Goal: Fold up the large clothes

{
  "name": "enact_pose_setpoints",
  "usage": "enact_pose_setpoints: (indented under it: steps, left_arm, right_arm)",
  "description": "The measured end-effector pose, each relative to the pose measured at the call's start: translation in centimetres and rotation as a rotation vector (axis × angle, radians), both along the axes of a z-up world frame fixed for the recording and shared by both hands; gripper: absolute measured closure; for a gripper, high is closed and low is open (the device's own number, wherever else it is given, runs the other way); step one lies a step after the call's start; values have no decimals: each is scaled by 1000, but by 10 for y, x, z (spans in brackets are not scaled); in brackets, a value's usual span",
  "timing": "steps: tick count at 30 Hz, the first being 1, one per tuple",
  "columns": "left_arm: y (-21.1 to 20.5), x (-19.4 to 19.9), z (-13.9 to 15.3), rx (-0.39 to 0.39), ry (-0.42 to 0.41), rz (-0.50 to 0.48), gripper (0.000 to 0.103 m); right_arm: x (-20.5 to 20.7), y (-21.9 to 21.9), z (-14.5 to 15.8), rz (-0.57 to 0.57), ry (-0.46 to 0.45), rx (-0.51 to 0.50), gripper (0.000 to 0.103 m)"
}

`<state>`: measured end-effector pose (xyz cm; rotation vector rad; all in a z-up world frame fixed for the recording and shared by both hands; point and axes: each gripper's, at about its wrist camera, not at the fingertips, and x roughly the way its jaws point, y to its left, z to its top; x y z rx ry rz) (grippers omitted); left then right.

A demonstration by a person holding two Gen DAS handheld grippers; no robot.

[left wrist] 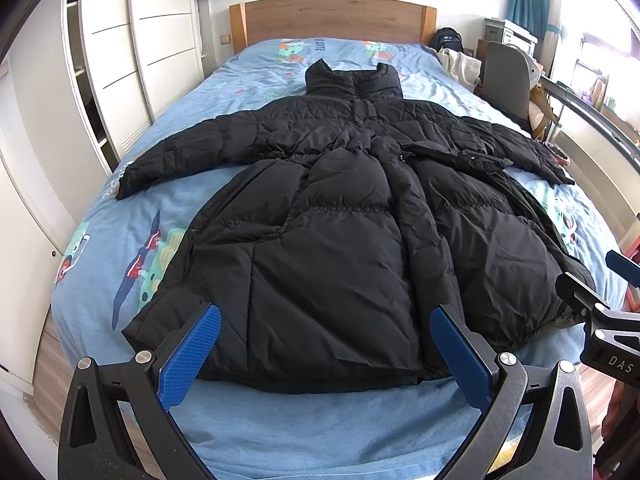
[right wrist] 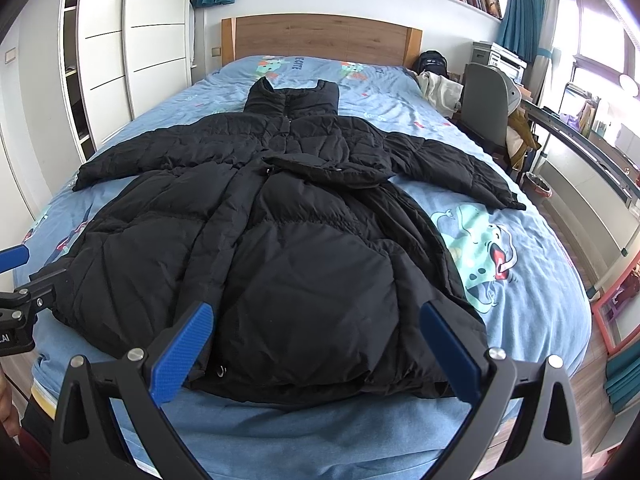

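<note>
Hovering over the foot edge of the bed (left wrist: 320,432), the left gripper (left wrist: 324,344) has its blue pads (left wrist: 188,356) spread wide with nothing between them; the right gripper (right wrist: 316,340) is the same, jaws apart and empty, and part of each tool shows at the side of the other's view. Neither touches cloth as far as the frames show.

Just past the fingertips lies the coat (left wrist: 340,240), a black puffer spread front-up on the blue cartoon-print cover. Its hem (left wrist: 312,380) runs along the foot edge, nearest the tools, and the collar (left wrist: 352,80) points at the headboard (left wrist: 332,20), so the long axis runs straight away from both grippers. The sleeves fan out: the left sleeve (left wrist: 180,152) reaches toward the bed's left edge, the right sleeve (right wrist: 460,164) toward the right edge (a loose flap or belt lies across the waist on that side).

By my reading the fold has not begun. The left gripper sits nearer the hem's left corner, the right nearer the right corner, so each hand would likely take its own side; any lengthwise fold would carry hem toward collar, any sideways one would bring a sleeve in across the body first.

Beyond the right edge stand a chair (right wrist: 480,96) and cluttered shelves.
</note>
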<state>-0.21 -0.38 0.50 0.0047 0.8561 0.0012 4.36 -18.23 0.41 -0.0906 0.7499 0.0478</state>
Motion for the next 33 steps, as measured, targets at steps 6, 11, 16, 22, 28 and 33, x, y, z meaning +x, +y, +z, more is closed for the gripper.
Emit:
enact_pose_setpoints:
  steps: [6,11,16,22,28,33]
  left_arm:
    - [1,0,0,5,2,2,0]
    - [3,1,-1,20,6,17,0]
    - [2,5,-2,58,23,41,0]
    - [3,9,-5,64,41,56,0]
    - [7,10,-10,64,54,74,1]
    - [7,9,-13,59,55,76,1]
  right_arm:
    - [0,0,0,0,0,-1,0]
    - [0,-1,1,-3,1,1,0]
    - [2,-3,1,-12,9,3,0]
    - [6,-9,-3,-22,20,12,0]
    - [8,-9,-6,-15,24,20,0]
    - [9,-8,-9,0,24,21,0]
